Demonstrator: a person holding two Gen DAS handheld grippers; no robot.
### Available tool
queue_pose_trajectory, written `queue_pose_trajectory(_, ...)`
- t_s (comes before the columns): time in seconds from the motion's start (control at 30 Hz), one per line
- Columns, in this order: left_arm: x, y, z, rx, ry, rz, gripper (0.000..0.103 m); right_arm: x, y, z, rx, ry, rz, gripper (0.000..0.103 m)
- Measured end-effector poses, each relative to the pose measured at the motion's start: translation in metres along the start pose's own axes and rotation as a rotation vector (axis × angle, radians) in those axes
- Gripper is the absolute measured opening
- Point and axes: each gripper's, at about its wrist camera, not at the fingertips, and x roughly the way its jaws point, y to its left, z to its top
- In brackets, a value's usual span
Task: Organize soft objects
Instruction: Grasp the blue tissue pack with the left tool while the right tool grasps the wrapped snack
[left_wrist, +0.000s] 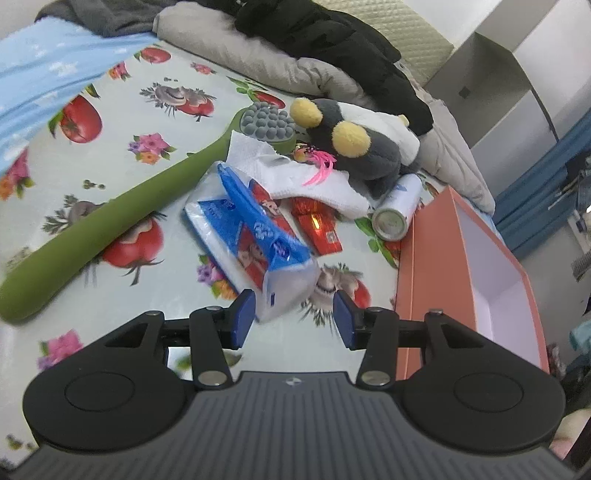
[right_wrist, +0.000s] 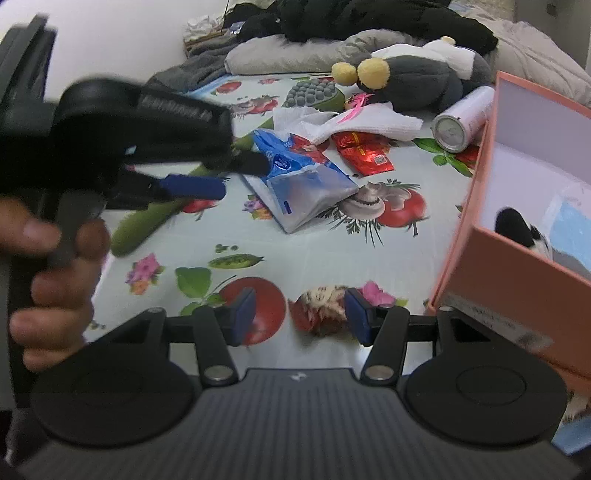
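My left claw (left_wrist: 293, 317) hangs with its jaws parted over the near, clear end of a blue tissue packet (left_wrist: 255, 240); that end sits between the blue pads (left_wrist: 243, 317), and I cannot tell whether either pad touches it. My right claw (right_wrist: 301, 314) is released and empty above the fruit-printed tablecloth (right_wrist: 258, 236), just beside the near corner of the salmon-pink box (right_wrist: 465, 236). Inside that box lie a black-and-white plush (right_wrist: 517, 227) and something pale blue (right_wrist: 570, 230). Beyond the packet, red wrappers (left_wrist: 317, 225) lie partly under a white cloth (left_wrist: 306, 181), which bears a pink feathery trinket (left_wrist: 321, 166). A grey plush toy (left_wrist: 354, 144) with yellow ears rests on the far end of the cloth. A white spray can (left_wrist: 399, 206) lies on its side between the plush and the box. A long green massage brush (left_wrist: 122, 218) with grey nubs stretches away to the left. From the right wrist view, my left hand (right_wrist: 55, 273) grips its claw's handle.
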Motion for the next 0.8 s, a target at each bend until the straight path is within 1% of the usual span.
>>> queue_pose_trajectory(0.17,0.028,0.008,0.015,-0.057,0.01,-0.021,0.053,0.018,0.004,0.005,-0.073,0.002,-0.058,0.056)
queue_pose_trajectory(0.23,0.039,0.01,0.019,-0.073,0.019,-0.026,0.053,0.026,0.004,0.004,-0.087,0.016,-0.071,0.056)
queue_pose_trajectory(0.37,0.062,0.011,0.021,-0.06,0.039,-0.025,0.053,0.037,0.002,-0.001,-0.101,0.047,-0.105,0.055)
queue_pose_trajectory(0.5,0.078,0.012,0.018,-0.039,0.034,-0.017,0.051,0.044,-0.002,-0.005,-0.101,0.069,-0.12,0.055)
queue_pose_trajectory(0.57,0.085,0.013,0.017,-0.025,0.031,-0.008,0.036,0.045,-0.004,-0.006,-0.098,0.072,-0.117,0.054)
queue_pose_trajectory(0.6,0.087,0.014,0.017,-0.019,0.029,-0.002,0.025,0.045,-0.004,-0.006,-0.096,0.073,-0.122,0.054)
queue_pose_trajectory(0.63,0.09,0.015,0.017,-0.006,0.025,0.002,0.02,0.045,-0.004,-0.007,-0.097,0.073,-0.126,0.051)
queue_pose_trajectory(0.67,0.091,0.015,0.016,0.007,0.024,0.001,0.016,0.045,-0.004,-0.006,-0.1,0.073,-0.128,0.048)
queue_pose_trajectory(0.7,0.093,0.015,0.016,0.019,0.032,-0.001,0.009,0.045,-0.003,-0.006,-0.102,0.073,-0.126,0.047)
queue_pose_trajectory(0.8,0.092,0.014,0.014,0.039,0.026,-0.003,0.005,0.044,-0.003,-0.006,-0.097,0.071,-0.131,0.045)
